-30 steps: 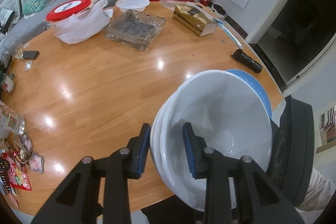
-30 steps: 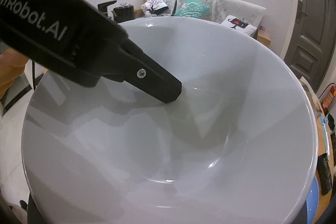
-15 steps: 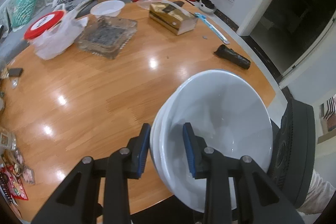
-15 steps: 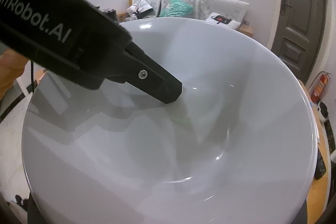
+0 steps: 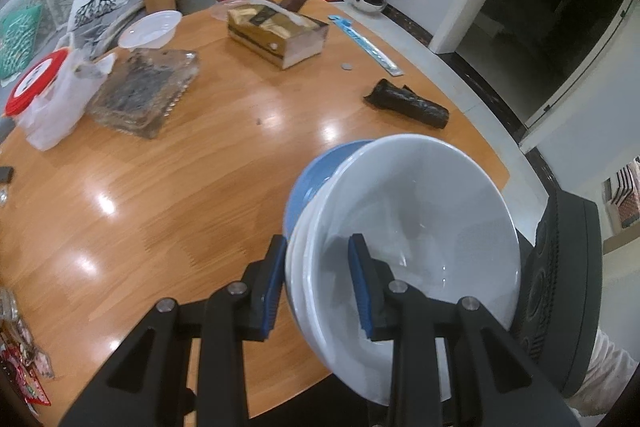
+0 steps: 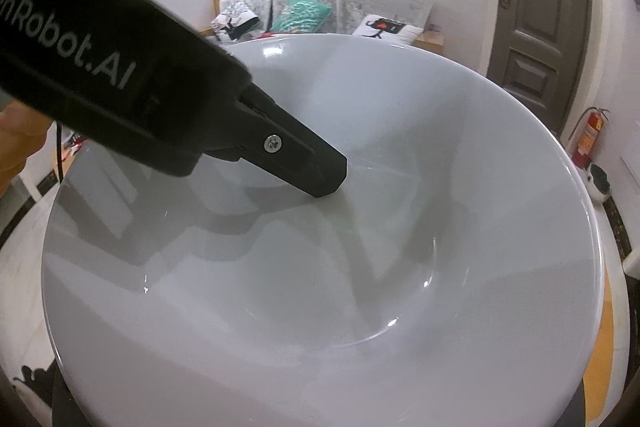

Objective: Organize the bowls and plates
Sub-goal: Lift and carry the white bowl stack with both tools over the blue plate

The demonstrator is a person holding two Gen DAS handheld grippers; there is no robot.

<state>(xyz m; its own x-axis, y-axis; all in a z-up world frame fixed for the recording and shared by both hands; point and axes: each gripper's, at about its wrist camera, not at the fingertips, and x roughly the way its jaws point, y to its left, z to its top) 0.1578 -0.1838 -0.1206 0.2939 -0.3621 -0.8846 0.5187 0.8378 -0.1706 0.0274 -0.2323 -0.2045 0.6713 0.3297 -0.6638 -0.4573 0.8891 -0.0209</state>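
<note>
Left gripper (image 5: 318, 283) is clamped on the white bowls' (image 5: 420, 227) rim, with a blue plate (image 5: 308, 179) behind them at the table (image 5: 180, 187) edge. Tissue box (image 5: 276, 31) and black roll (image 5: 408, 103) sit well beyond the bowls. Can't tell the right gripper's jaw state; the bowl fills its view.

The left gripper (image 5: 318, 281) reaches forward and slightly downward, its two blue-padded fingers (image 5: 362, 287) closed on the near rim of the white bowl (image 5: 420, 227), one pad outside the wall and one inside. Seen from the right wrist, one black finger of that same gripper (image 6: 304, 163) rests against the bowl's inner wall. The right gripper's own fingers are hidden; its state cannot be judged.
</note>
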